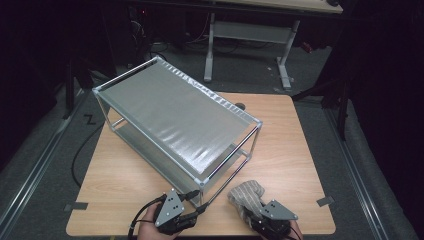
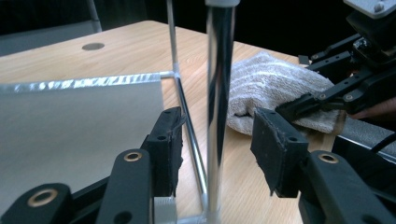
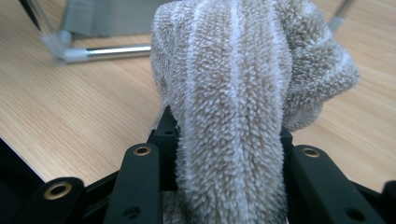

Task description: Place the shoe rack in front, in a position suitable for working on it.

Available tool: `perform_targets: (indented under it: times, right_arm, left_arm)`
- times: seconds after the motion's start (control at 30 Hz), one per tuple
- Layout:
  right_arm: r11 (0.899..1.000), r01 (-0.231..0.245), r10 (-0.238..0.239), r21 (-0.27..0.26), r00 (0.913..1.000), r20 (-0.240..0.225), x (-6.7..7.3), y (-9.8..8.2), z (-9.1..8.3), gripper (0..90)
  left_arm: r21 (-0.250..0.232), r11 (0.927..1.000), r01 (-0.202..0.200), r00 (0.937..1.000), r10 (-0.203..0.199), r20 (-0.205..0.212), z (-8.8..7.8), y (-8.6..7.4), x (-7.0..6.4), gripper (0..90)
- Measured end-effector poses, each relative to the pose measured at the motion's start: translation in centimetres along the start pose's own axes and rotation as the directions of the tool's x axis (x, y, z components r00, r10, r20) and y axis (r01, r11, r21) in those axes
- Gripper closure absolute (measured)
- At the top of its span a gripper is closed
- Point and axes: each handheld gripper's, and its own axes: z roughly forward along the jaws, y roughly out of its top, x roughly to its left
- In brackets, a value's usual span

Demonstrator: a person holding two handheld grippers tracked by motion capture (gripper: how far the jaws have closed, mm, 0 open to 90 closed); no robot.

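Note:
A two-tier metal rack with grey shelves stands at an angle on the wooden table. My left gripper is at the rack's near corner. In the left gripper view its jaws stand open on either side of the chrome corner post, with a gap on each side. A beige-grey ribbed towel lies bunched just to the right of that corner. My right gripper is shut on its near end, and the thick fold bulges up between the jaws.
The table's near edge runs just under both hands. A round grommet sits in the tabletop behind the rack. Grey tape marks lie at the table's front corners. A black cable loops off the left side, and another desk stands beyond.

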Motion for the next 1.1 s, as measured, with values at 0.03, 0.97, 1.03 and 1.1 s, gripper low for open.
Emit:
perform_targets:
  times: [0.03,0.97,1.03,1.1]
  right_arm:
    - [1.0,-0.005,0.005,0.005,1.0,0.006,-0.1,-0.2,-0.1,60.7]
    - [0.999,0.03,-0.03,-0.041,0.9995,-0.003,-0.1,2.9,2.6,60.6]
    - [0.998,0.04,-0.041,-0.037,0.9991,-0.013,-0.2,3.6,3.7,60.6]
    - [0.999,0.047,-0.048,-0.024,0.9986,-0.022,-0.1,4.2,4.9,60.6]
  left_arm:
    - [-0.001,1.0,0.001,1.0,-0.001,0.006,0.2,0.1,0.0,54.1]
    - [-0.014,0.9972,-0.074,0.9973,0.074,-0.008,-2.9,-0.7,-2.7,78.6]
    - [-0.009,0.9969,-0.078,0.9968,0.077,-0.018,-3.7,-1.0,-2.9,78.5]
    - [-0.009,0.9972,-0.074,0.9968,0.074,-0.031,-4.3,-1.2,-3.0,78.5]
